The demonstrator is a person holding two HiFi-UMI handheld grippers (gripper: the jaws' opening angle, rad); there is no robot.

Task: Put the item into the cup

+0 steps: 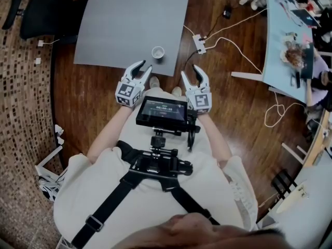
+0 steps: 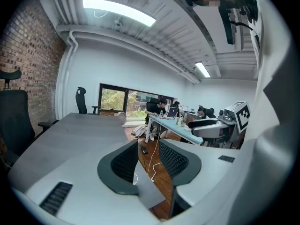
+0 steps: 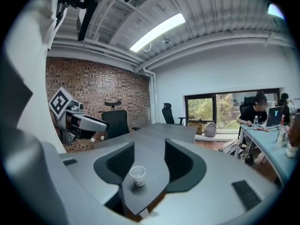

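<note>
A small white paper cup (image 1: pixel 158 52) stands upright near the front edge of the grey table (image 1: pixel 129 19). In the right gripper view the cup (image 3: pixel 137 175) shows between the jaws, farther off on the table. My left gripper (image 1: pixel 144 68) is open with nothing between its fingers, held in front of the table's edge, just left of the cup. My right gripper (image 1: pixel 194 72) is open and empty too, off the table's front right corner. The left gripper view looks past the table corner (image 2: pixel 147 191) to the floor. No item to put in the cup is in sight.
A black office chair (image 1: pixel 39 14) stands at the table's far left. A power strip (image 1: pixel 199 43) with white cables lies on the wooden floor right of the table. A light blue desk (image 1: pixel 282 45) with people seated at it runs along the right. A monitor rig (image 1: pixel 162 113) hangs on the person's chest.
</note>
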